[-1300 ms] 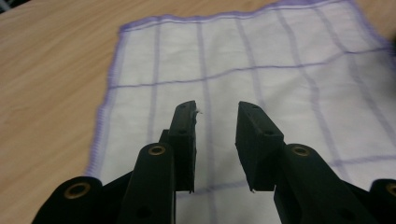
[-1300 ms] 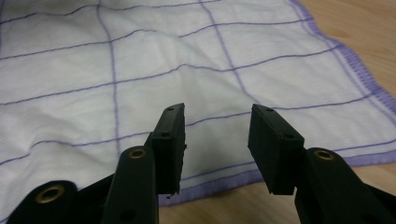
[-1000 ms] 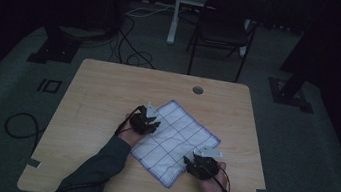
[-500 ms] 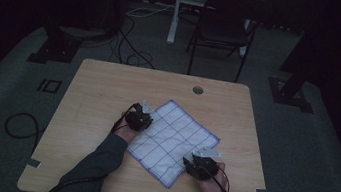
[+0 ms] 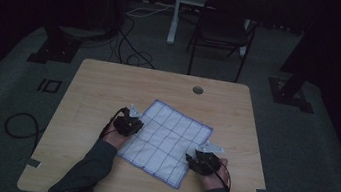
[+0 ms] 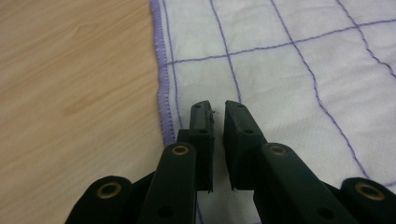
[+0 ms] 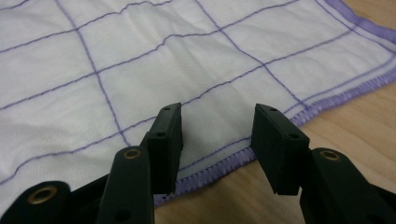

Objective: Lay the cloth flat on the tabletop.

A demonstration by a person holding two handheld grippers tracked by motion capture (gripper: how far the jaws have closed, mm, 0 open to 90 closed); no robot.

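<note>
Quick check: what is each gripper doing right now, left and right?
Left gripper: jaws just closing, now nearly together above the cloth's purple edge, nothing pinched.
Right gripper: open, straddling the cloth's hem.

Two black hand-held grippers, left gripper (image 5: 128, 122) and right gripper (image 5: 203, 159), flat rectangular pads, brass-ringed pivot screws, grey three-cornered top plates, trailing black cables, dark grey sleeves (image 5: 94, 162).

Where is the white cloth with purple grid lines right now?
In the high view the cloth lies flat on the wooden table, near its front edge, between the left tongs and the right tongs.
</note>
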